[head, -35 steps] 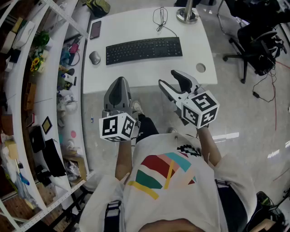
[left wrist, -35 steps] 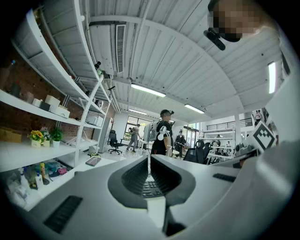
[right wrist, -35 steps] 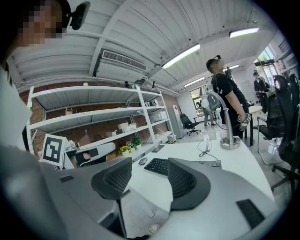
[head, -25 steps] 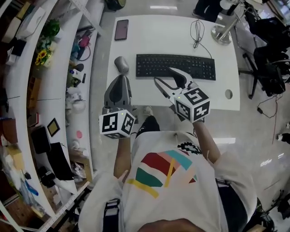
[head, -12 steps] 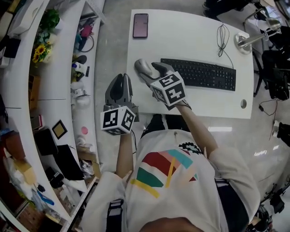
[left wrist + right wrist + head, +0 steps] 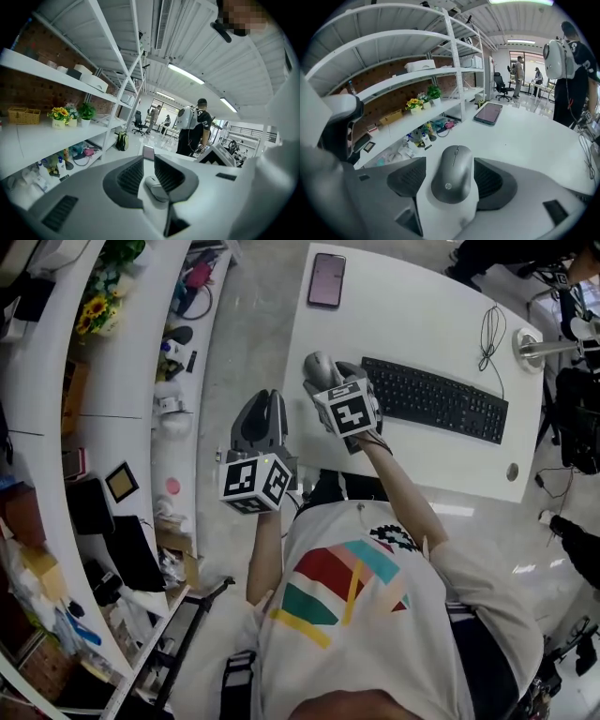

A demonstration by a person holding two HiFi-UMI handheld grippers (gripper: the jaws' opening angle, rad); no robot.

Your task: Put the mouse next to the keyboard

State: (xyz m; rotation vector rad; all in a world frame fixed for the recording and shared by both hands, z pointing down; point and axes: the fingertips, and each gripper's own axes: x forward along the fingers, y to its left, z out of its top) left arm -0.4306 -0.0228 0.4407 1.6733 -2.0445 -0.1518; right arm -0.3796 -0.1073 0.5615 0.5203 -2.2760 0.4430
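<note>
A grey mouse (image 6: 319,364) lies on the white desk (image 6: 412,320), just left of the black keyboard (image 6: 436,399). My right gripper (image 6: 328,373) has come down around it. In the right gripper view the mouse (image 6: 451,180) sits between the two pads (image 6: 410,178), and the jaws are opening, with neither pad seen pressing on it. My left gripper (image 6: 267,404) hangs off the desk's near-left edge, jaws together, holding nothing. In the left gripper view the mouse (image 6: 157,188) shows past that gripper (image 6: 149,161).
A phone (image 6: 326,279) lies at the desk's far left. A lamp base (image 6: 536,341) and a thin cable (image 6: 487,324) are beyond the keyboard's right end. Cluttered white shelves (image 6: 112,362) run along the left. People stand in the room behind.
My right gripper has moved from in front of the keyboard leftward to the mouse and now straddles it. The left gripper has stayed off the desk edge.
</note>
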